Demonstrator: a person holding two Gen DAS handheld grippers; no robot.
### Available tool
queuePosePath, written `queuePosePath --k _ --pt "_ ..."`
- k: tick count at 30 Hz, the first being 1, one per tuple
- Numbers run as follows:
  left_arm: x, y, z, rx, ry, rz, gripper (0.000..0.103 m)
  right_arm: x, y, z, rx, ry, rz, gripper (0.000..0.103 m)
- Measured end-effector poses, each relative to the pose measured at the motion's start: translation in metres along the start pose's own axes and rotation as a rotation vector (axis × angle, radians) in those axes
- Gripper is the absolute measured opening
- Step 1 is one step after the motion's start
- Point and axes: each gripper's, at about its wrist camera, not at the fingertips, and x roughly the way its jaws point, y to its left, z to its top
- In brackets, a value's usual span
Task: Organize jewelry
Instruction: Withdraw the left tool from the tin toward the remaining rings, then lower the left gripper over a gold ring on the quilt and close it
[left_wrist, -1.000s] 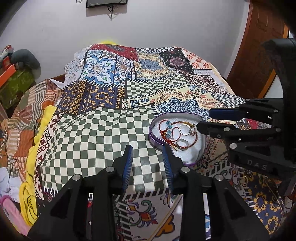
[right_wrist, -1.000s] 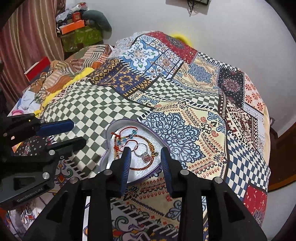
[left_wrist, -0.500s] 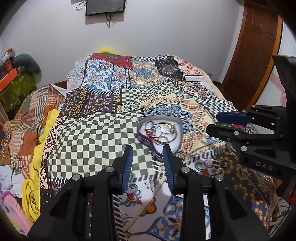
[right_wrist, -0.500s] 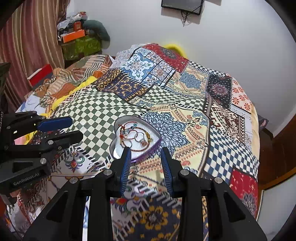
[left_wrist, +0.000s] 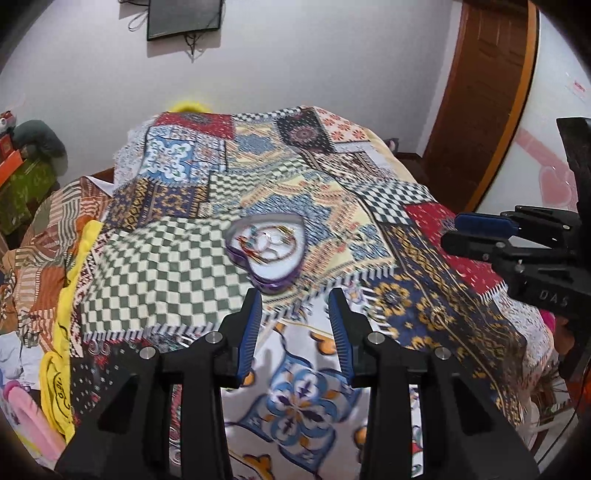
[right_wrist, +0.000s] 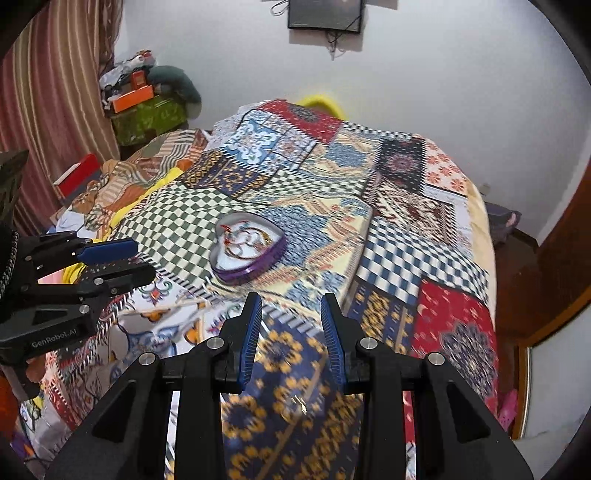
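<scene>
A heart-shaped purple tin (left_wrist: 267, 251) lies on the patchwork bedspread (left_wrist: 177, 266), with bracelets and rings (left_wrist: 264, 242) in it. It also shows in the right wrist view (right_wrist: 247, 254), jewelry (right_wrist: 243, 238) inside. My left gripper (left_wrist: 295, 306) is open and empty, held back from the tin above the bed's near part. My right gripper (right_wrist: 291, 314) is open and empty, also short of the tin. The right gripper shows at the right of the left view (left_wrist: 476, 236); the left gripper shows at the left of the right view (right_wrist: 114, 258).
The bedspread (right_wrist: 388, 229) covers the whole bed. Striped and yellow cloths (left_wrist: 55, 258) are heaped at the left edge. A green box with clutter (right_wrist: 147, 114) stands by the curtain. A wooden door (left_wrist: 480, 96) is at the right, a wall screen (right_wrist: 325, 14) behind.
Both grippers have drawn back and up from the tin, which now looks smaller and farther away. The jewelry stays in the tin. Both jaws stay open.
</scene>
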Motion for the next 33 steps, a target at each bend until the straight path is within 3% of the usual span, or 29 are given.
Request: queuePosePath --k 7,10,17,28,30,32,33 --pt "0.009 -0.022 -0.018 0.025 0.047 -0.046 0.037 -0.005 -0.020 -0.030 0.054 0.036 -0.003 0.030" --pt "0.015 -0.029 -0.028 0.026 0.072 -0.061 0.037 -0.001 -0.020 -0.044 0.066 0.063 0.012 0.038" --pt "0.031 -0.033 -0.048 0.028 0.127 -0.071 0.037 0.018 -0.010 -0.069 0.044 0.128 0.039 0.039" --pt "0.039 -0.036 -0.046 0.048 0.105 -0.088 0.036 0.036 -0.003 -0.077 0.002 0.121 0.017 0.039" --pt "0.042 -0.037 -0.045 0.052 0.105 -0.092 0.036 0.037 -0.002 -0.077 0.006 0.109 0.020 0.035" --pt "0.045 -0.038 -0.044 0.054 0.108 -0.096 0.035 0.038 0.000 -0.077 0.000 0.099 0.020 0.021" --pt "0.047 -0.039 -0.043 0.057 0.109 -0.096 0.035 0.038 0.002 -0.077 -0.006 0.094 0.013 0.021"
